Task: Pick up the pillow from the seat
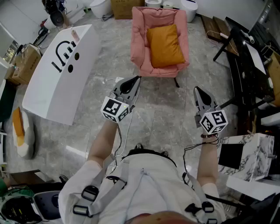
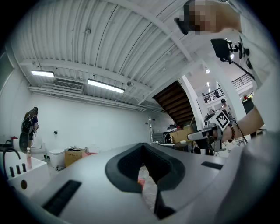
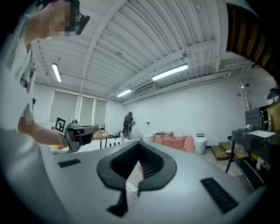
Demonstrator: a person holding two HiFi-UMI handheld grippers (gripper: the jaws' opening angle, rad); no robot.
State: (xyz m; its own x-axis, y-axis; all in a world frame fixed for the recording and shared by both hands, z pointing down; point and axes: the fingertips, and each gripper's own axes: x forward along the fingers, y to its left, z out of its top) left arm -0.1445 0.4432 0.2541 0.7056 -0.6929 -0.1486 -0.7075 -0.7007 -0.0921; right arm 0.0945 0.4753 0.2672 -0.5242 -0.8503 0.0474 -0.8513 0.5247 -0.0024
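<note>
Pillow, orange and soft-looking, lies on the seat of the pink armchair, propped against its backrest and lodged between its two padded arms. The left gripper and the right gripper are both clenched shut with nothing between their jaws. They are held out roughly level in front of the person, on the near side of the armchair and well short of it, so the step in hand looks like the approach. To do it well, I would close the gap to the armchair first and spread the jaws before reaching in. One gripper should then bite a near corner or edge of the pillow rather than its flat face, since a stuffed cushion will probably squash and slip from a shallow pinch. Lifting it up and toward the person should clear the armchair's arms without dragging on them. As for containers, a cardboard box stands beyond the armchair on its left side, and another cardboard box sits far off to the armchair's left. What either holds cannot be made out.
</note>
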